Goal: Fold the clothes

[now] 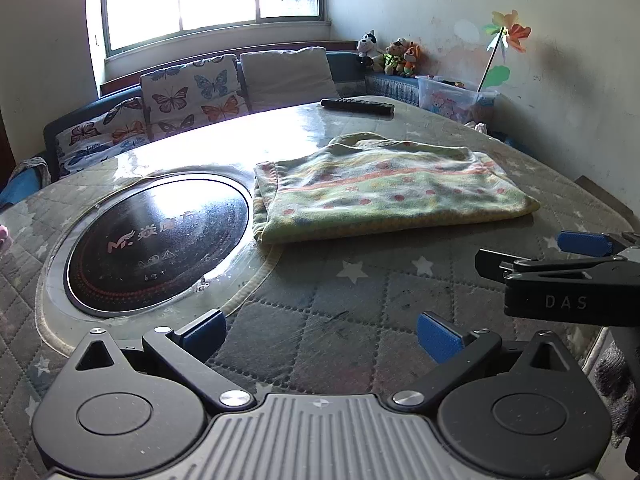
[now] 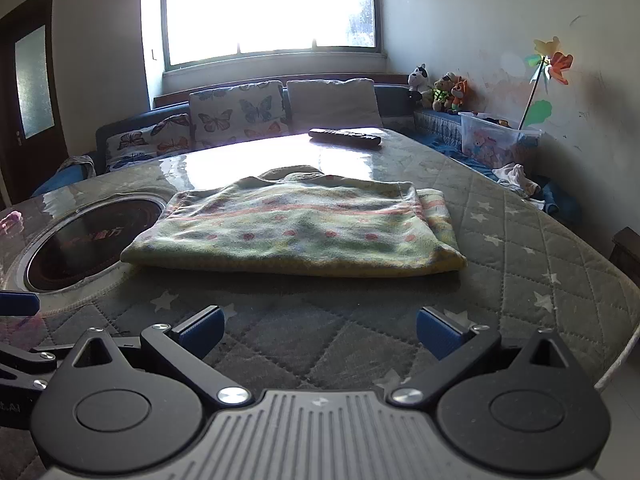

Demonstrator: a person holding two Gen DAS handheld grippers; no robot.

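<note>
A folded green garment (image 1: 384, 188) with red dots and orange stripes lies flat on the quilted table (image 1: 340, 300); the right wrist view shows the same garment (image 2: 296, 228) straight ahead. My left gripper (image 1: 320, 334) hovers open over the quilt, short of the garment's near edge, with nothing between its blue pads. My right gripper (image 2: 320, 332) is open too, a little in front of the garment's near fold, holding nothing. In the left wrist view the right gripper (image 1: 560, 256) enters from the right edge, side on.
A round black cooktop (image 1: 160, 240) is set into the table, left of the garment. A dark remote control (image 1: 357, 106) lies at the far edge. Behind stand a sofa with butterfly cushions (image 1: 192, 96), plush toys (image 1: 392, 56) and a clear storage box (image 1: 456, 98).
</note>
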